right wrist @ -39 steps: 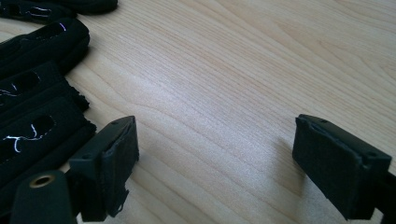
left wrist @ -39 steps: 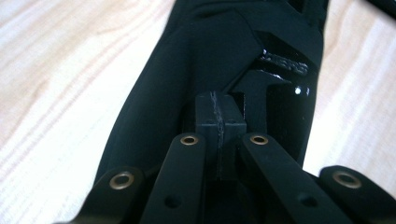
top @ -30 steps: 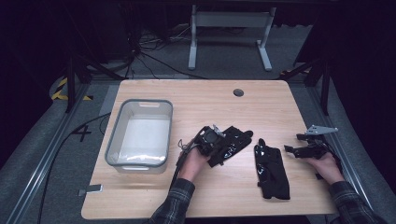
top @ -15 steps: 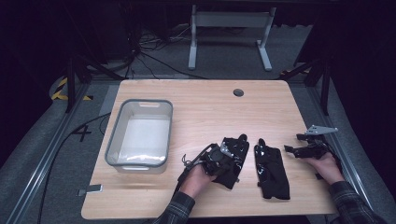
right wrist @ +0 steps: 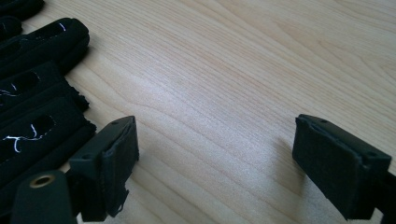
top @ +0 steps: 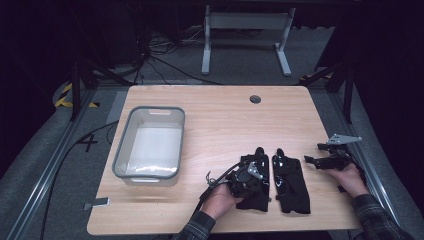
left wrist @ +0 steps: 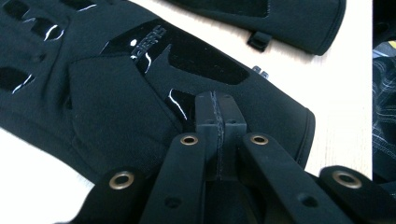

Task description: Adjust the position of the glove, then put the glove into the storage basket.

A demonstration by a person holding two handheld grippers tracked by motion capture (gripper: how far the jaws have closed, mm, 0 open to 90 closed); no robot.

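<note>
Two black gloves lie side by side near the table's front edge. My left gripper rests on the left glove, its jaws shut on a pinch of the fabric near the cuff. In the left gripper view the jaws meet on that glove, with the other glove beyond. The right glove lies flat, untouched. My right gripper hovers open at the table's right edge, pointing at that glove. In the right gripper view, bare wood shows between its jaws, and the glove's fingers lie to the left.
A clear plastic bin with a grey rim stands on the left half of the wooden table. A round cable hole sits near the far edge. Cables and a desk frame lie on the floor beyond.
My left gripper has moved right and toward the front edge, dragging the left glove from a tilted pose to lie parallel beside the right glove. The right gripper stayed put.
</note>
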